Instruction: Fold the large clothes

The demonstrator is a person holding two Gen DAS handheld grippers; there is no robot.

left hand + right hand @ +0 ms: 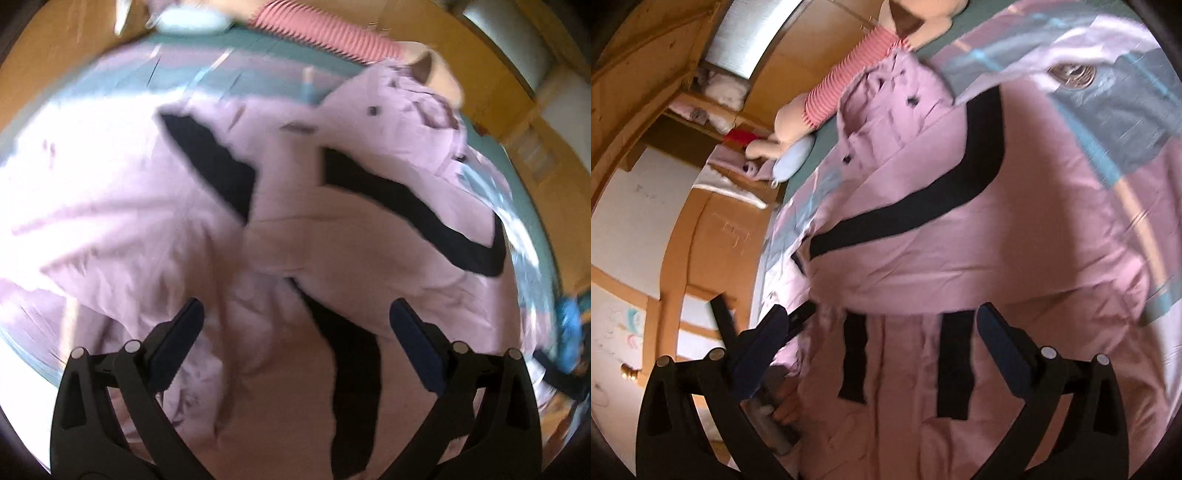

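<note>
Left gripper [295,332]: jaws stand wide apart with nothing between them, poised above rumpled pink fabric. Right gripper [882,332]: jaws likewise spread and empty, with two short black straps [955,363] lying on the cloth in the gap between them. Directly ahead of both sets of jaws lies the coat [351,206], a large pink garment with a curved black stripe [912,206] and dark buttons [911,100], spread over a bed [1126,129] covered in a patterned blue and pink sheet. Beyond the coat, at the far edge of the bed, rests a stuffed toy [827,92] in a red-and-white striped top, with a pale blue cushion [792,162] beside it. Wooden cabinets [701,229] stand further off, to the left of the right jaws. Assessment of progress: one panel of the coat appears to be laid over the body along a crease just ahead of the right jaws, suggesting a first fold is made; the near portion under the left jaws is bunched and uneven. Judged remaining: smoothing that portion and completing further folds into a compact bundle. Both views are blurred, so finer detail cannot be confirmed.
</note>
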